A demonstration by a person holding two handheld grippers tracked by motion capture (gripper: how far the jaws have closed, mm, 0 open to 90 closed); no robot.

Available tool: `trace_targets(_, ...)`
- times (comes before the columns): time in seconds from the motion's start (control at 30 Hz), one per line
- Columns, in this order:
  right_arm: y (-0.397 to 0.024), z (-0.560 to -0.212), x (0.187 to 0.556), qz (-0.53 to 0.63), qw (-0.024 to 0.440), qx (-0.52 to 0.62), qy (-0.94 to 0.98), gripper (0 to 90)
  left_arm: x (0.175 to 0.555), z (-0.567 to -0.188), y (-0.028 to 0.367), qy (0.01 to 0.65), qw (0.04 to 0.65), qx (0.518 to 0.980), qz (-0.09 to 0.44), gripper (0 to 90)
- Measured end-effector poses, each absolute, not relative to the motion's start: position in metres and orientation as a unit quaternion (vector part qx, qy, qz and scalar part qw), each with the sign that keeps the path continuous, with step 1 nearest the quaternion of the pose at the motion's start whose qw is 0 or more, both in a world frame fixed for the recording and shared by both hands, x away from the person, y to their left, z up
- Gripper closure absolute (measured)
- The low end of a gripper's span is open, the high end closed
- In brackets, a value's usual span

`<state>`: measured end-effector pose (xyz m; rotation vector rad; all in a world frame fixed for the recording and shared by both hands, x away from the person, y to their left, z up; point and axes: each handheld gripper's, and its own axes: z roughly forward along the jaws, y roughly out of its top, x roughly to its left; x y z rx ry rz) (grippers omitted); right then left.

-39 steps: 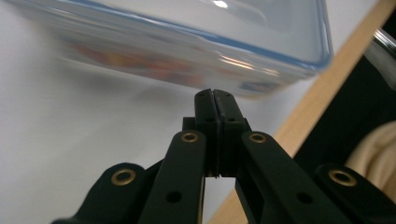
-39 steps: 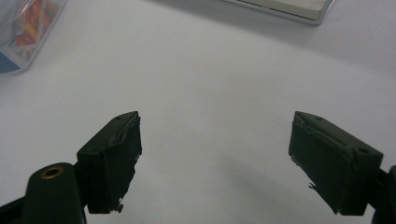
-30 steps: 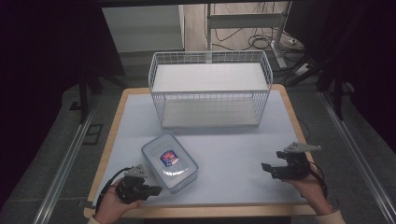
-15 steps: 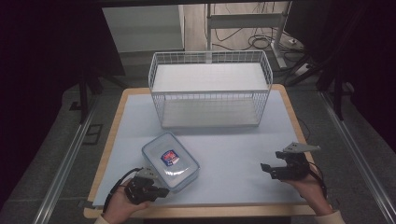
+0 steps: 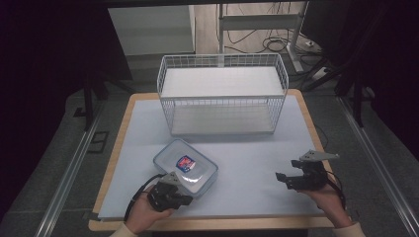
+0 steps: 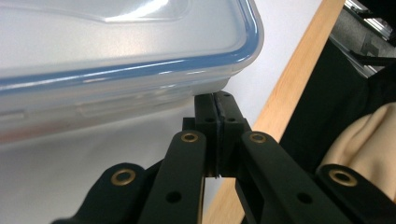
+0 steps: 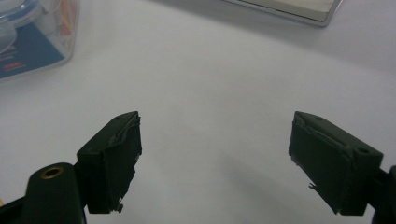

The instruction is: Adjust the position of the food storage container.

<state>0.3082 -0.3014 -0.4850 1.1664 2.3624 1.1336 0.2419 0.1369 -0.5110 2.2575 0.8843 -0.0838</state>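
Dark room, wooden table point(image 5: 112, 148) w/ white mat, wire basket point(image 5: 222, 98) at far side. Clear lidded container point(image 5: 185, 167) sits on mat near front-left, well short of basket. Left gripper point(image 5: 185, 200) has slid in from left over last sec; jaws pressed together, empty, tips just under container's near corner rim point(image 6: 233, 70). Prob. about to pry or nudge box. Right gripper point(image 5: 280, 178) hovers front-right, jaws wide apart, holding nothing, barely moved.
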Motion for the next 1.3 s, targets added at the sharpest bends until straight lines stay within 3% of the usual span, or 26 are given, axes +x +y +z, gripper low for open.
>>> trace_targets(0.9, -0.302, -0.486, 0.308, 0.389, 0.133, 0.401, 0.819, 17.1, 0.28, -0.514, 0.064, 0.371, 0.367, 0.853, 0.004, 90.0)
trace_targets(1.3, -0.302, -0.486, 0.308, 0.389, 0.132, 0.4, 0.819, 17.2, 0.302, -0.514, 0.051, 0.387, 0.371, 0.844, 0.011, 90.0)
